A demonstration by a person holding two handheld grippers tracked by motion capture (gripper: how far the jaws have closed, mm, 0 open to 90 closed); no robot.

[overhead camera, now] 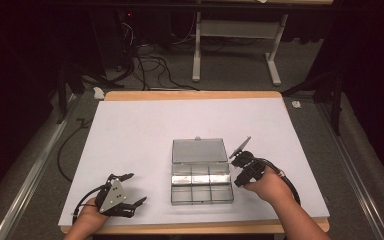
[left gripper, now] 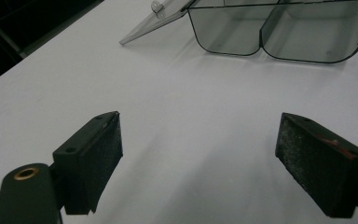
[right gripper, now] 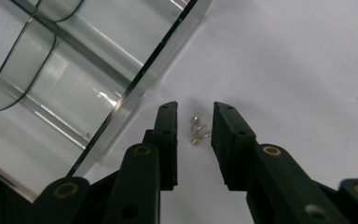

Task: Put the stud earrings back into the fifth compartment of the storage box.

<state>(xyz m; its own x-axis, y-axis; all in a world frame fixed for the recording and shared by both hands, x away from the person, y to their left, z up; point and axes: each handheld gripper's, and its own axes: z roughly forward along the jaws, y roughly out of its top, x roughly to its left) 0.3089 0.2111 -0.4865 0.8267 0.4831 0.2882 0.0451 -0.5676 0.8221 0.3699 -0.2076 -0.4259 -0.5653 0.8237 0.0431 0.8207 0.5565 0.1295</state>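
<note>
The right gripper (right gripper: 193, 135) straddles with narrowly parted jaws a tiny earring (right gripper: 196, 130) of clear wire loops and small gold beads, lying on the white table (overhead camera: 140, 135) just beside the clear compartment box (overhead camera: 201, 182), while the left gripper (overhead camera: 125, 192) rests wide open near the table's front-left corner

right gripper (right gripper: 195, 128) jaws straddle small earrings (right gripper: 196, 130) — beside clear box (right gripper: 74, 79).
</note>
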